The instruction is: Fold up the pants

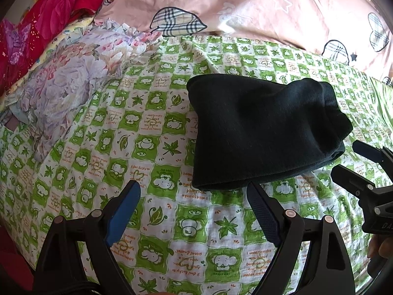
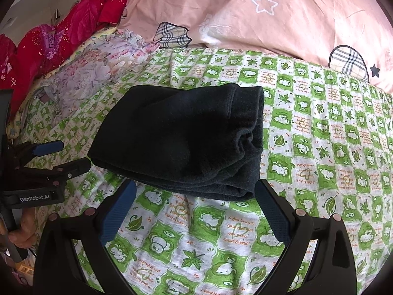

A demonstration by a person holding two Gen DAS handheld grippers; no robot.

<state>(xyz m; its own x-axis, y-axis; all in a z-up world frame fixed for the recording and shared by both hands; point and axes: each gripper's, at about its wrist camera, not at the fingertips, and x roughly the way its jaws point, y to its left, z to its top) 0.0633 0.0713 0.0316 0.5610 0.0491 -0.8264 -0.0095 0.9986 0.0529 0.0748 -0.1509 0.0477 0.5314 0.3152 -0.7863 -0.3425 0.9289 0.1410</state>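
Dark pants [image 1: 265, 130] lie folded into a thick compact stack on the green-and-white patterned sheet [image 1: 152, 147]. In the right wrist view the pants [image 2: 181, 137] sit just ahead of my right gripper [image 2: 195, 186], which is open and holds nothing. My left gripper [image 1: 194, 186] is open too, its fingertips just short of the stack's near left corner. Each gripper shows in the other's view: the right gripper [image 1: 348, 157] at the stack's right end, the left gripper [image 2: 71, 154] at its left end, both apart from the cloth.
A pink quilt [image 2: 270, 12] with plaid hearts bulges along the far side of the bed. A floral cloth [image 1: 63, 81] and red bedding [image 1: 36, 24] are heaped at the far left. A hand [image 2: 22, 231] holds the left gripper's handle.
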